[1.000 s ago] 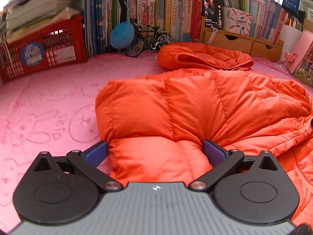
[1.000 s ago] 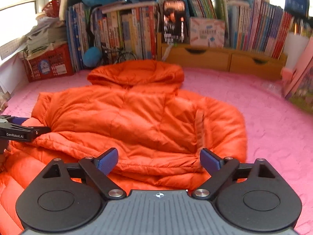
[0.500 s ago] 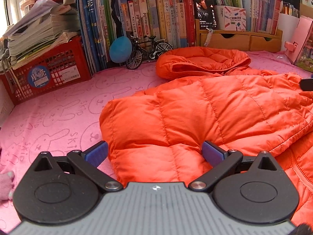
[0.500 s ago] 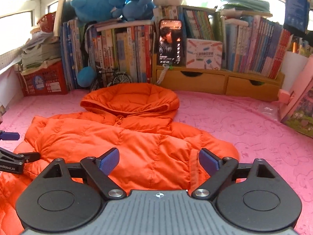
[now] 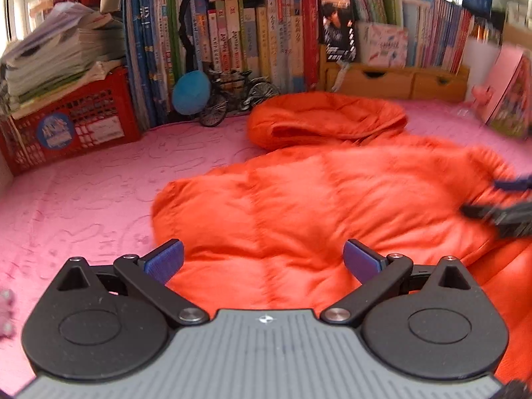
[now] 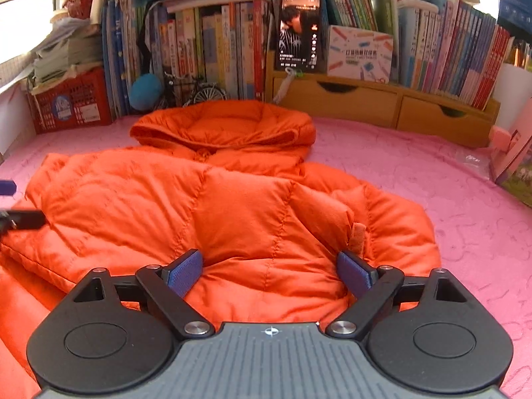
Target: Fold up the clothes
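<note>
Orange puffer jacket [image 6: 232, 199], quilted, hood [image 6: 226, 126] away from me, lies on the pink blanket [image 6: 449, 193]. My left gripper [image 5: 262, 262] and right gripper [image 6: 269, 274] are spread, empty. Only the right view shows the phone [image 6: 299, 33] sharply.

Blanket [image 6: 449, 199] bare right of jacket [image 6: 232, 199] and left of it; back edge blocked by crate [image 5: 66, 126], books [image 6: 212, 50], toy bike [image 5: 232, 96], drawers [image 6: 382, 99].
</note>
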Tool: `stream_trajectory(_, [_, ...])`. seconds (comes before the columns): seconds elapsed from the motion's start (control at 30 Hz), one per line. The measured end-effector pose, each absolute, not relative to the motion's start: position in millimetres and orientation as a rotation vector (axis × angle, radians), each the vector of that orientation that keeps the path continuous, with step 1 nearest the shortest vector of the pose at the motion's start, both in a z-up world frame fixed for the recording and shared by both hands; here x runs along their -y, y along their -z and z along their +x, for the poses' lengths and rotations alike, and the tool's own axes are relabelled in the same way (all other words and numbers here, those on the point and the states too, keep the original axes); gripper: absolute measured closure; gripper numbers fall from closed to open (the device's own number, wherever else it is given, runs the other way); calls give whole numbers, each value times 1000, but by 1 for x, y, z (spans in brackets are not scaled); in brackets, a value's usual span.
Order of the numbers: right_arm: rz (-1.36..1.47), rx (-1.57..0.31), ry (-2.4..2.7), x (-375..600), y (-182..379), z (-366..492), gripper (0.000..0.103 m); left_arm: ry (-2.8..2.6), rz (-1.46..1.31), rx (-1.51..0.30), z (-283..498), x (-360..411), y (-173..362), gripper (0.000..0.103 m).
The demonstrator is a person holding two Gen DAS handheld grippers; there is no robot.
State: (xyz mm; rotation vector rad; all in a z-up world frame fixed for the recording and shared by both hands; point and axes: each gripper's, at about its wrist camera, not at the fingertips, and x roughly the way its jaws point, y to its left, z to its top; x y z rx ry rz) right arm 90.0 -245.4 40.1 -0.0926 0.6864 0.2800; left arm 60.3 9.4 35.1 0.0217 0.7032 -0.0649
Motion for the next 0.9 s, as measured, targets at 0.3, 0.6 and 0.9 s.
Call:
stream_trajectory(0.3, [-24, -667, -385, 269, -65, 88, 12, 267, -9, -660, 96, 45, -42, 0])
stream_trajectory(0.6, [109, -658, -375, 302, -107, 187, 8, 286, 83, -698, 121, 69, 7, 0])
stream_trajectory(0.9, [38, -710, -372, 254, -66, 313, 8, 329, 13, -671, 121, 57, 19, 0])
